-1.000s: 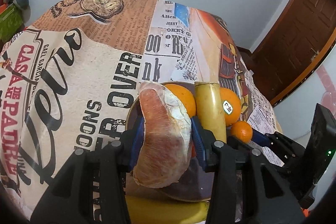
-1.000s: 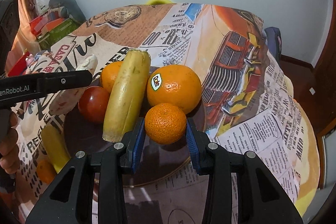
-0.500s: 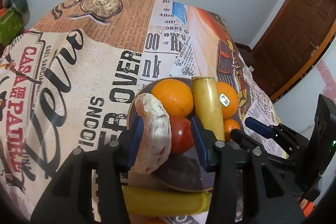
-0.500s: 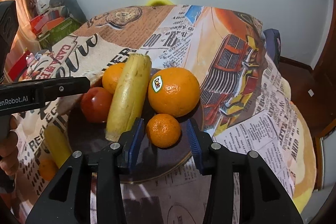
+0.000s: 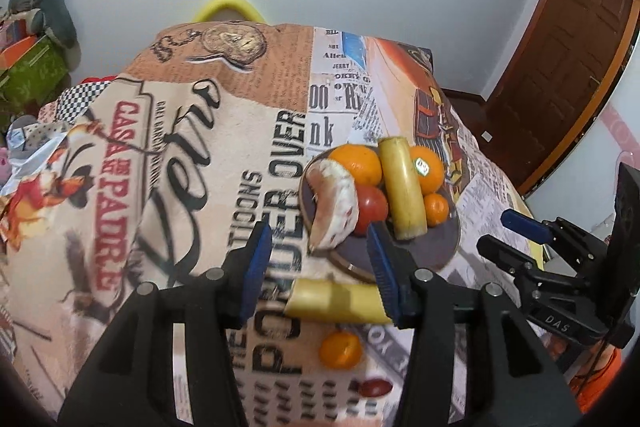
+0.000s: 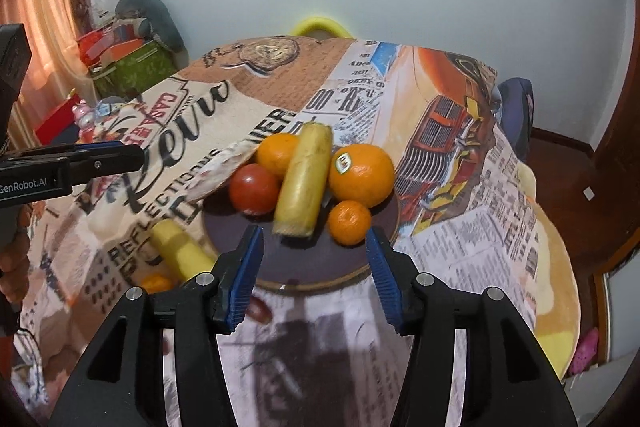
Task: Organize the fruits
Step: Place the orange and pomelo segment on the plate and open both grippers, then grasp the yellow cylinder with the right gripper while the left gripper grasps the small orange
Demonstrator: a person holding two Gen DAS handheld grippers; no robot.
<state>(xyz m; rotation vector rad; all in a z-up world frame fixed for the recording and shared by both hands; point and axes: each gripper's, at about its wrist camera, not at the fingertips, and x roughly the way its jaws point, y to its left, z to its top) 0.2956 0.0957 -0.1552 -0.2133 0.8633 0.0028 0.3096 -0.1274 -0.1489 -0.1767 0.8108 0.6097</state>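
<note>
A printed tablecloth (image 5: pixel 208 155) with newspaper lettering and a red car picture covers the whole table. On it sits a round dark plate (image 6: pixel 304 263) with a pale rim, and most of the fruit is piled on its far half. The longest piece there is a yellow banana section (image 6: pixel 304 183) lying across the middle, its far end propped up on the fruit behind it. On the plate's left edge lies a peeled pomelo segment (image 5: pixel 334 205), curved, with its tip hanging over the rim. Right of the banana section sits a large orange with a sticker (image 6: pixel 362 175), and behind the banana section is a second orange (image 5: pixel 358 163). A red tomato (image 6: pixel 253 189) rests between the pomelo segment and the banana section, and a small mandarin (image 6: pixel 349 222) lies at the front, just beside the stickered orange. Off the plate, nearer the camera, lie another banana piece (image 5: pixel 340 301), a loose mandarin (image 5: pixel 340 349) and a small dark red fruit (image 5: pixel 374 387). The left gripper (image 5: pixel 316 271) is spread wide and empty, short of the plate; the right gripper (image 6: pixel 314 275) is likewise released, holding nothing.
</note>
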